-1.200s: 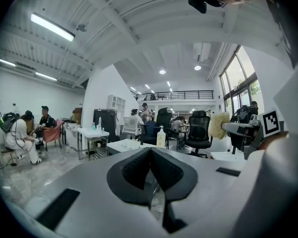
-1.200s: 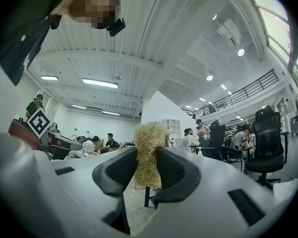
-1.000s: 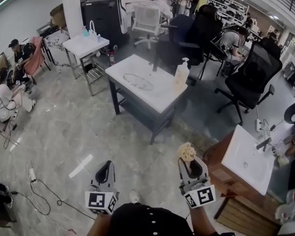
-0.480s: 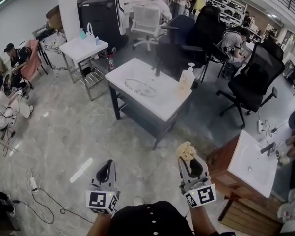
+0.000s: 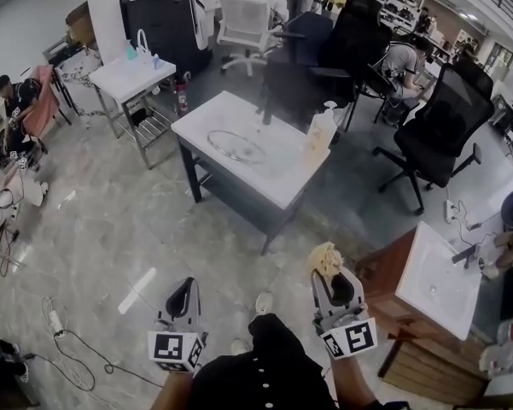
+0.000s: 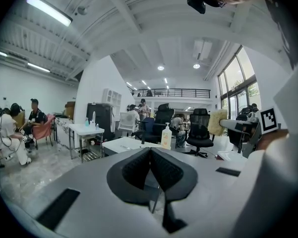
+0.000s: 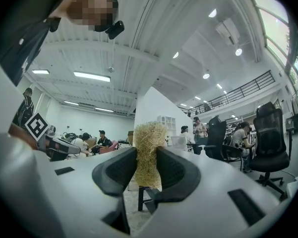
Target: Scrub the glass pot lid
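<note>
Left gripper (image 5: 184,292) jaws together; right gripper (image 5: 331,278) clamps loofah (image 5: 325,258).

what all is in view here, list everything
glass pot lid: one, clear, flat on the white table
white table: one, white top, dark frame, centre
soap bottle: one, pale, on that table, right of the lid
side table: one, white, far left, small bottles on it
sink basin: one, white, on a wooden cabinet, right
office chairs: several, mostly black, one white, beyond the table
people: several, at left and at back
scrubber: one, straw-coloured, in the right gripper
left gripper: shut, empty
right gripper: shut on the scrubber
</note>
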Available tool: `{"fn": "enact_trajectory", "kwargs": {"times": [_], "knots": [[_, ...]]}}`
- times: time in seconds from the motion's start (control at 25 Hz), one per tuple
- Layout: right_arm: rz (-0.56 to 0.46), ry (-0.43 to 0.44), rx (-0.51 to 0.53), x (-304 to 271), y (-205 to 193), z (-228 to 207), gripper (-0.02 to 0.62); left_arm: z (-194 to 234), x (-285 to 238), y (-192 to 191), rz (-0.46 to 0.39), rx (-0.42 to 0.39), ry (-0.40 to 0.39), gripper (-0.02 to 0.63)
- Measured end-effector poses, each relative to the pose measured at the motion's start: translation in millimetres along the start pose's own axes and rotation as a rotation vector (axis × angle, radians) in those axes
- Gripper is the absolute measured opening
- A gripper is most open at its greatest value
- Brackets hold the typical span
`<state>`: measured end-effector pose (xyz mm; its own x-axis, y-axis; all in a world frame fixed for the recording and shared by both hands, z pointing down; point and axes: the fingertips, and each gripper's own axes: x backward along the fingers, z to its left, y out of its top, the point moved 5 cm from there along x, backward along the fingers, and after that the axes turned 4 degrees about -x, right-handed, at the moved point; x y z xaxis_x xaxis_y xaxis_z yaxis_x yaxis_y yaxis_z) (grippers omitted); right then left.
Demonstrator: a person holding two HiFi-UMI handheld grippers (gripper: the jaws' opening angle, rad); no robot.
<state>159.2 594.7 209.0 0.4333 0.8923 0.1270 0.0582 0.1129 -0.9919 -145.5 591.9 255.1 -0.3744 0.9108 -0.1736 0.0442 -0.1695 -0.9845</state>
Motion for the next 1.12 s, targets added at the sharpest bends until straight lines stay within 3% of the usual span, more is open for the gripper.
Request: {"fn": "enact_trajectory", "kwargs": {"times": [0.68,1.12], "knots": [[-0.017,0.064,-0.009,-137.1,-15.2,-99.9,0.133,26.7,-148.4,39.7,-0.032,-0.023,0.069,0.026],[-0.015,0.101,-0.027,-197.9,-24.1,-171.4,0.133,16.9,-233.9,58.6,-0.020,-0.036,0.098,0.026]]}}
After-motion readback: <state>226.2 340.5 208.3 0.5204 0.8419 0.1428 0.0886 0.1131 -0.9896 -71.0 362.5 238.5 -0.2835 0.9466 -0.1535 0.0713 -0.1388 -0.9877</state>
